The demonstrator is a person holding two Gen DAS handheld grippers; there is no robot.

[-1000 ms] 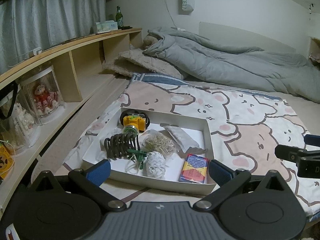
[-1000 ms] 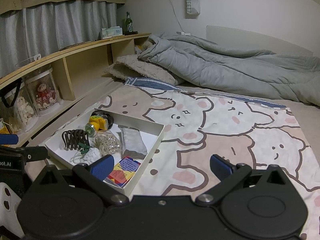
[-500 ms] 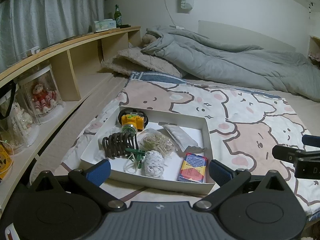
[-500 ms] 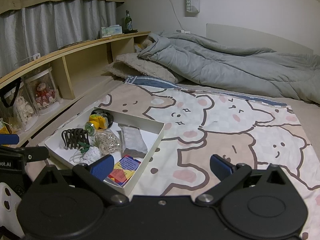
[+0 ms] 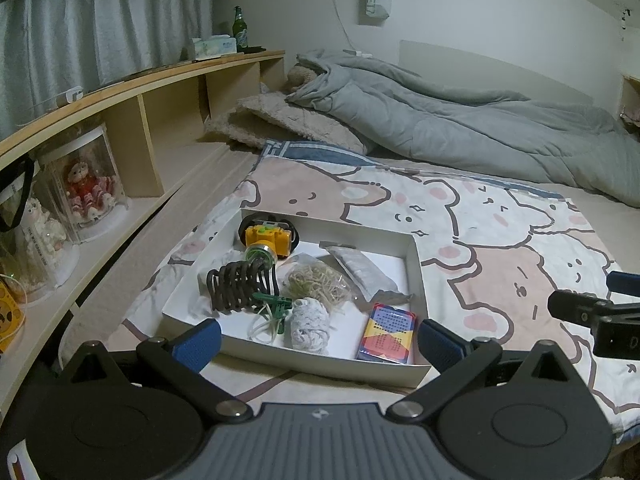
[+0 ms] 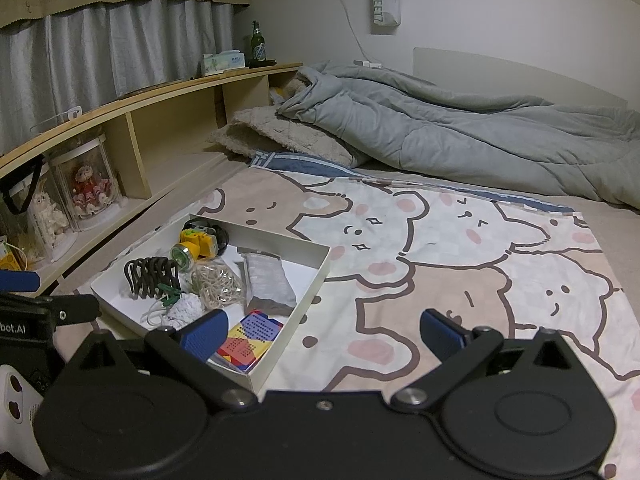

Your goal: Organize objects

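Small items all lie in the box (image 5: 416, 276) on the bed — sorted or awaiting sorting; both tools, left (image 5: 318, 340) and right (image 6: 322, 330), gape wide, empty.

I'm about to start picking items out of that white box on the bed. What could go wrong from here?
The hair claw, green clip and white cord lie tangled, so lifting one may drag the others. The box sits on soft bedding and could tip if pressed. The rubber bands are in a loose bag that may slip from a tool.
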